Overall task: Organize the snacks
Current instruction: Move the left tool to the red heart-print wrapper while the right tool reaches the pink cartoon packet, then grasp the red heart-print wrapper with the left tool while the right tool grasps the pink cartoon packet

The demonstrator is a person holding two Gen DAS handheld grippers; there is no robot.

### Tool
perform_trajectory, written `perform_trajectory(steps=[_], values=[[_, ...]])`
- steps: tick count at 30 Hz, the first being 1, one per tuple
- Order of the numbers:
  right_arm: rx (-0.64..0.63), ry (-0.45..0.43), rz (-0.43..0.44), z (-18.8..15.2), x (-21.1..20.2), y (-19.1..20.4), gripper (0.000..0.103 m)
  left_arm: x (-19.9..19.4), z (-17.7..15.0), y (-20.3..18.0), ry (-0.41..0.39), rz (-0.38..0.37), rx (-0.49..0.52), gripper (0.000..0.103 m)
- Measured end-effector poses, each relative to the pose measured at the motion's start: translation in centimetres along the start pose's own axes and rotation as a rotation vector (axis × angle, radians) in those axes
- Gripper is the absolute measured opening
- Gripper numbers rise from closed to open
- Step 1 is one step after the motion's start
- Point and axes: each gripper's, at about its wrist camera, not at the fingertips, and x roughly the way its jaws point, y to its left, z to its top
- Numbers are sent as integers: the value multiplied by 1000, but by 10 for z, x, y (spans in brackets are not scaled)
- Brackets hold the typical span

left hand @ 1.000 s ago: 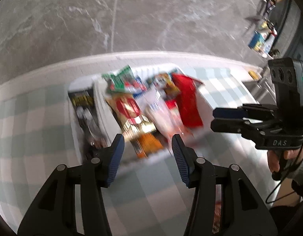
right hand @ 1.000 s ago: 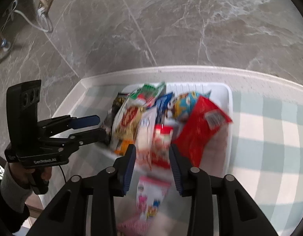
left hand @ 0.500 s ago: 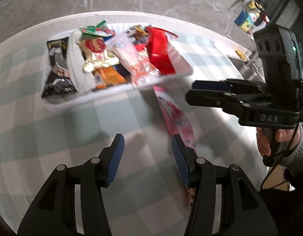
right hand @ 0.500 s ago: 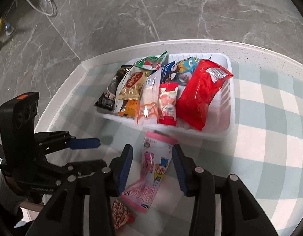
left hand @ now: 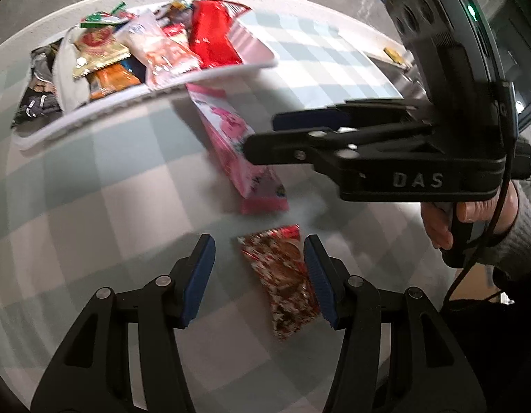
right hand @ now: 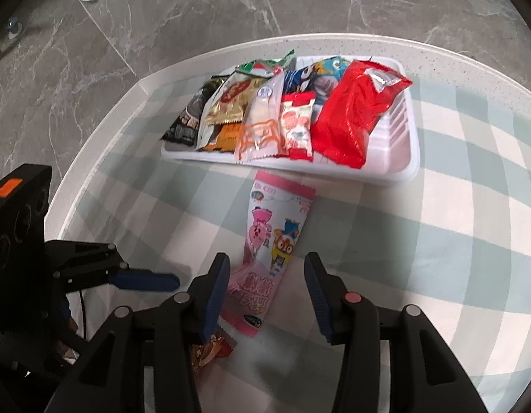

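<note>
Pink cartoon-printed snack packet (right hand: pixel 273 254) lies flat at 6 o'clock of the white plastic tray (right hand: pixel 408 161) — on the checked surface (right hand: pixel 454 241). Right claw (right hand: pixel 265 292) gapes wide, empty, straddling it. Left claw (left hand: pixel 258 275) — equally wide, empty.

Left gripper (left hand: pixel 259 275) and right gripper (right hand: pixel 265 292) both hover, jaws spread, holding nothing.
</note>
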Motion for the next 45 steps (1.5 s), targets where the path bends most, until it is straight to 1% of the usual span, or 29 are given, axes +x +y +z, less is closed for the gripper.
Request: perform_trajectory(steps=[9, 19, 23, 31, 36, 44, 45], values=[[-19, 23, -6, 3, 11, 6, 49, 7, -13, -14, 35, -2, 29, 52], [-38, 37, -21, 8, 20, 12, 49, 15, -12, -26, 39, 34, 64, 53], [-43, 44, -28, 8, 23, 13, 49, 20, -11, -36, 37, 61, 91, 53], [-43, 55, -38, 9, 28, 13, 49, 21, -20, -64, 19, 126, 162, 54], [-47, 58, -46, 9, 31, 15, 49, 20, -25, -75, 6, 173, 213, 54], [-60, 60, -53, 13, 34, 17, 49, 22, -32, -99, -7, 217, 258, 53], [-63, 61, -54, 13, 35, 18, 49, 27, -37, -101, -9, 220, 262, 53]])
